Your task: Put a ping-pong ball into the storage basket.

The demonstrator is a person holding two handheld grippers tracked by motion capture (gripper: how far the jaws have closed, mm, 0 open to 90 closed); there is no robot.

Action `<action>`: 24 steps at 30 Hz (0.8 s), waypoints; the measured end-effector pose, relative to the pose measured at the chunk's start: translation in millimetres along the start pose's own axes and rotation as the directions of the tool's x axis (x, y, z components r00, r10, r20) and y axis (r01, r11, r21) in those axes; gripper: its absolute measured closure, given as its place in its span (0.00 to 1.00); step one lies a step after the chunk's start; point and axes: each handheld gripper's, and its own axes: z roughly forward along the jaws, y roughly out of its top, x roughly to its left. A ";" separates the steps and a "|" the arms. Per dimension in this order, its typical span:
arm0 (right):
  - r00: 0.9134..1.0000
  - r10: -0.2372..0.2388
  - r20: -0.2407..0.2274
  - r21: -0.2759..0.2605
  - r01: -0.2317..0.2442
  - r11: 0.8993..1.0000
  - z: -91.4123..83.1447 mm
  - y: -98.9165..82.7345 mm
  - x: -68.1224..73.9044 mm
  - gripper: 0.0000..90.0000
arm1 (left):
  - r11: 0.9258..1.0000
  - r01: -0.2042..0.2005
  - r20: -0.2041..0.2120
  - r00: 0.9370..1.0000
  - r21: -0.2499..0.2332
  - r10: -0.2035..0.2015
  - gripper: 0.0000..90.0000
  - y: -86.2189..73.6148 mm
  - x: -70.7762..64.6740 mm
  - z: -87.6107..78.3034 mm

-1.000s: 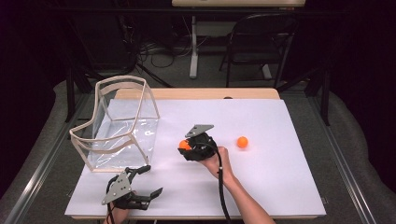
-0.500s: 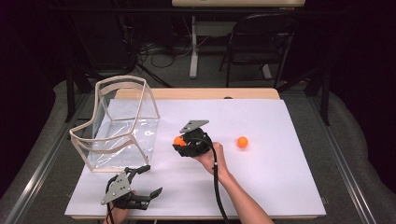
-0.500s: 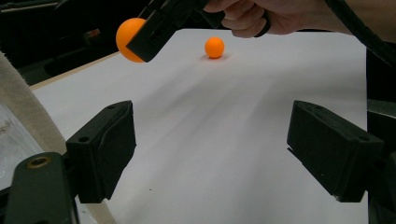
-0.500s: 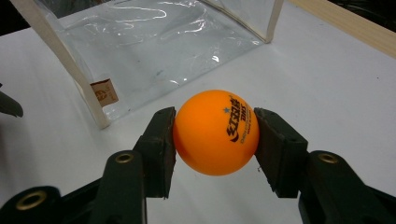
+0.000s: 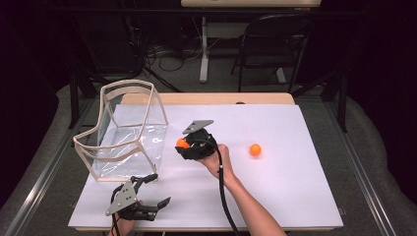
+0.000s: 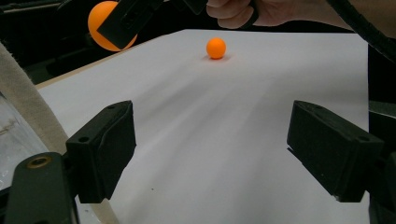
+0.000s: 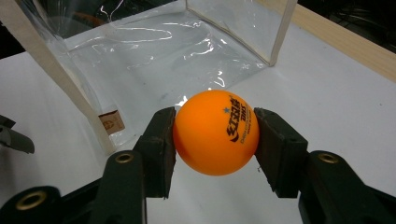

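The right gripper [image 7: 215, 135] is clamped on an orange ball [image 7: 215, 132] printed with a star and Chinese characters. At its ten o'clock in the high view stands the clear box [image 5: 125, 132]. The left gripper [image 6: 212, 154] gapes apart, holding nothing.

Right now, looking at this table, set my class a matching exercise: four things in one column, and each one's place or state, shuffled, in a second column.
Things:
1. right hand-held gripper
2. left hand-held gripper
3. loose orange ball
4. clear bag

Places or states:
A. lies alone on the white table
B. jaws wide open, nothing between them
C. stands at the table's left, framed in pale strips
D. shut on an orange ball

Pairs: 1-D, 2-B, 3-A, 4-C
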 end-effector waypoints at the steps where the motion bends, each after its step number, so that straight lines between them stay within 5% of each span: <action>1: 1.000 -0.002 0.000 0.001 0.002 1.000 0.5 1.1 0.6 0.56 | 1.000 0.001 0.000 1.000 -0.001 -0.001 0.17 -0.2 0.1 -0.1; 24: 1.000 -0.019 -0.005 0.005 0.019 1.000 1.9 20.9 0.8 0.56 | 1.000 0.003 -0.005 1.000 -0.005 -0.003 0.17 -0.1 1.0 -0.7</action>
